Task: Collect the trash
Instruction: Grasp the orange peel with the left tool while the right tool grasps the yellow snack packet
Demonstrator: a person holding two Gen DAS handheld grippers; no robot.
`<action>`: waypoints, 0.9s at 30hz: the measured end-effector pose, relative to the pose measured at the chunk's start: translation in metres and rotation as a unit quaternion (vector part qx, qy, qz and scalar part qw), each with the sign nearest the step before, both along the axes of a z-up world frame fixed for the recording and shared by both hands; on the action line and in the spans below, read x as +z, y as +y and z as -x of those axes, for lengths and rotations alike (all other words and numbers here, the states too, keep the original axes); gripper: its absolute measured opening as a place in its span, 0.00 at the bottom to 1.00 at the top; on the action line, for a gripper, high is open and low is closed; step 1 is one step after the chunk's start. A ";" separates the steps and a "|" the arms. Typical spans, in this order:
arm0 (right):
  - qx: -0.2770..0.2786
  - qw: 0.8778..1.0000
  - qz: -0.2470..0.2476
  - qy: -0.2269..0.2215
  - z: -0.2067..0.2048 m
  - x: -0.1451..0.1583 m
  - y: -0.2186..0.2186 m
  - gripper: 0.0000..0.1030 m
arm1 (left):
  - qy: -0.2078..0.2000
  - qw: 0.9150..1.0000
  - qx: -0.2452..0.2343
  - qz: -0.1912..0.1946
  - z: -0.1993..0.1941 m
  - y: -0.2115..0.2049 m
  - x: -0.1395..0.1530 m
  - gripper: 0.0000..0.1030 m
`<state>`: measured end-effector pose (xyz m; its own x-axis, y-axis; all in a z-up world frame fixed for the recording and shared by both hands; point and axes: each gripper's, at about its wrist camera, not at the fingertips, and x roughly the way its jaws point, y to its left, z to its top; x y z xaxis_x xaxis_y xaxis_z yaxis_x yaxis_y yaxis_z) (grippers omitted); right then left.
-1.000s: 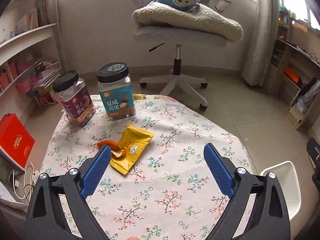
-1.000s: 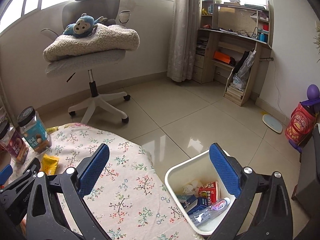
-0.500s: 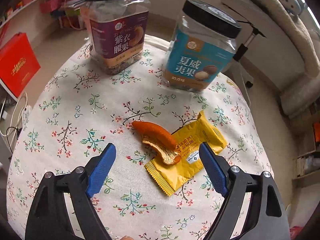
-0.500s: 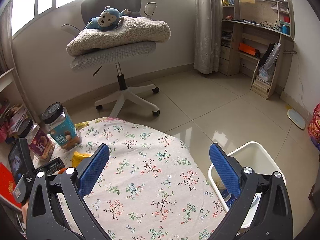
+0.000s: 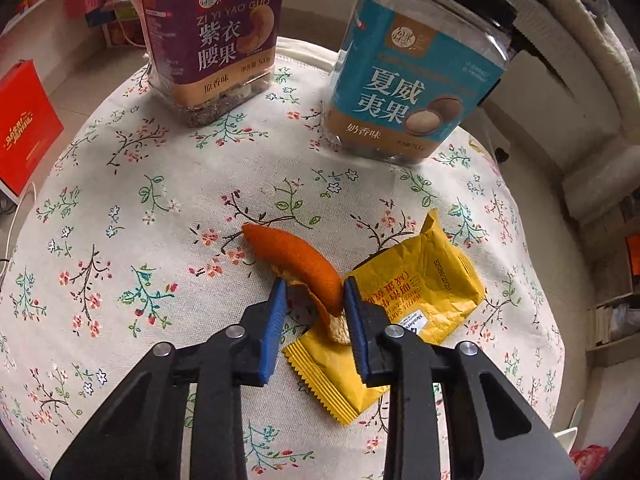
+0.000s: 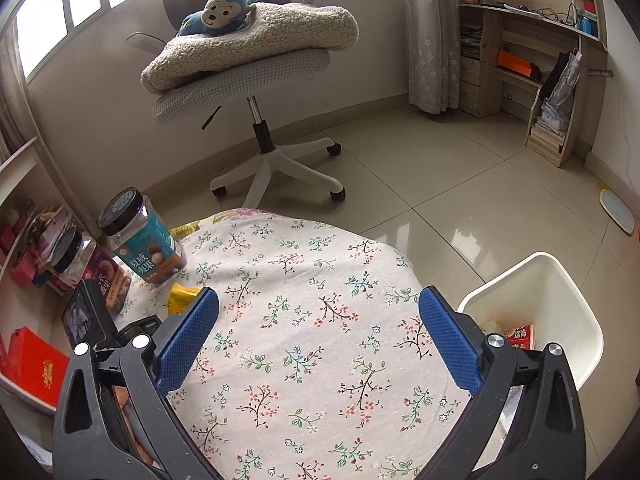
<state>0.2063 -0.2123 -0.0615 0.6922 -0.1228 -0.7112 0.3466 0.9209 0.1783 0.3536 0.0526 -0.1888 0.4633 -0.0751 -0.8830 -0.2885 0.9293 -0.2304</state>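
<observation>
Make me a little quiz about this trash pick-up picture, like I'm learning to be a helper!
1. True or false: the left gripper is shut on the orange peel.
2. What lies partly under the peel? A) yellow wrapper B) a spoon C) a sock
3. Fill in: the right gripper is ____ and holds nothing, above the flowered tablecloth beside the white bin.

Key:
1. True. Its jaws have just been closing, and the blue pads now press the peel.
2. A
3. open
</observation>
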 end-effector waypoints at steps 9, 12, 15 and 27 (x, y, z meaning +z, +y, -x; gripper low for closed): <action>0.064 0.986 -0.110 0.105 -0.040 -0.073 0.046 0.93 | -0.084 0.993 -0.070 -0.043 0.082 0.024 0.095 0.14; 0.071 0.984 -0.115 0.114 -0.062 -0.083 0.067 0.93 | -0.106 0.992 -0.058 -0.027 0.110 0.047 0.111 0.14; 0.071 0.981 -0.129 0.124 -0.088 -0.095 0.087 0.93 | -0.116 0.992 -0.050 -0.007 0.119 0.061 0.121 0.14; 0.101 0.976 -0.087 0.173 -0.157 -0.156 0.174 0.93 | -0.169 0.983 -0.063 -0.038 0.133 0.078 0.154 0.14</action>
